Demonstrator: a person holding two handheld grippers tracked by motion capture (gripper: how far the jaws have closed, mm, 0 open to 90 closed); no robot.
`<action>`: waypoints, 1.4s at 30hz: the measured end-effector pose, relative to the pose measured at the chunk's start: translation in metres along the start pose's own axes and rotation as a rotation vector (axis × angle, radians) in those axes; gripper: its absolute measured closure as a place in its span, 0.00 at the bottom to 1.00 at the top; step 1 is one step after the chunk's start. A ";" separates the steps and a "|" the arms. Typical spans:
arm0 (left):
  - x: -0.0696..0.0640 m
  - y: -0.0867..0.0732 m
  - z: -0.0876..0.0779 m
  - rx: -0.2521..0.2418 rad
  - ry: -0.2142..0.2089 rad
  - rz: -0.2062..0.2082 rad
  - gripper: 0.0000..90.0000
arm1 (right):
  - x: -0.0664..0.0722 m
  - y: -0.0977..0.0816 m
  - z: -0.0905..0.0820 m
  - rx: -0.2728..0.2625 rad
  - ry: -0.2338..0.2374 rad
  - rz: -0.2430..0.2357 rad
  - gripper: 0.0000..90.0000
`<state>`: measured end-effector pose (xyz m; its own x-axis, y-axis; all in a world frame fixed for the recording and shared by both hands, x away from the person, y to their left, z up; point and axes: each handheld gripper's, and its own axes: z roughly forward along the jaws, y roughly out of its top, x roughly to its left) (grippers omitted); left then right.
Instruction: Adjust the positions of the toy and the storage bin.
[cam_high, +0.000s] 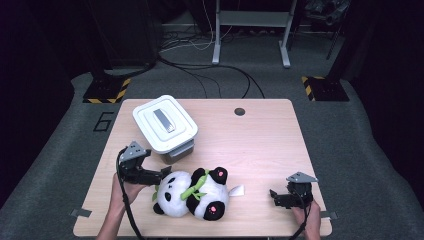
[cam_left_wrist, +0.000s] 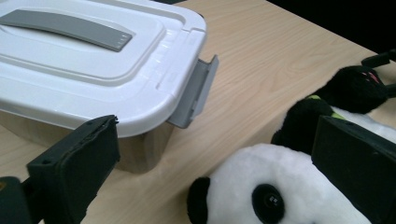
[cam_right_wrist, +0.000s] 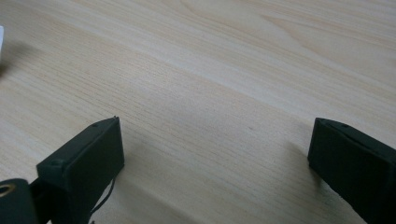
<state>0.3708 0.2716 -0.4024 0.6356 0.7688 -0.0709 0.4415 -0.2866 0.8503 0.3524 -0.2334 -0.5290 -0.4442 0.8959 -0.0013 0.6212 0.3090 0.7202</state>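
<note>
The left gripper sits over the near left part of the wooden table, held in the person's left hand, with its jaws standing wide apart and nothing pressed between them. Just ahead of its tips lies the panda plush toy, a white and black toy with a green band across its body, resting on its side on the table; in the left gripper view the panda's white head with one black eye lies low between the two jaws, nearer the right-hand jaw, and whether that jaw brushes the fur cannot be told. Beyond the left-hand jaw, and close to it, stands the white storage box with its lid shut and a grey handle lying flat on top; a grey clasp hangs on the box's side facing the gripper, a little ahead of the jaws. The box and the panda are near each other but apart, with a strip of bare wood between them. The right gripper rests well apart from the toy, at the near right corner of the table, in the person's right hand. Its jaws are likewise spread wide and empty, and in the right gripper view bare wood grain lies between and ahead of them.
</note>
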 end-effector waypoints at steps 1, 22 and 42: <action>0.002 0.001 0.001 0.001 0.005 0.001 0.00 | 0.000 0.000 0.000 0.000 0.000 0.001 0.03; 0.036 0.027 0.040 0.042 0.064 0.016 0.06 | 0.000 0.000 0.000 0.000 0.000 0.002 0.03; 0.033 0.026 0.050 0.037 0.059 0.086 0.39 | 0.000 0.000 0.000 0.000 0.000 -0.001 0.03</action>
<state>0.4350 0.2614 -0.4090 0.6339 0.7727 0.0331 0.4111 -0.3729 0.8318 0.3524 -0.2334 -0.5290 -0.4446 0.8957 -0.0015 0.6208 0.3094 0.7204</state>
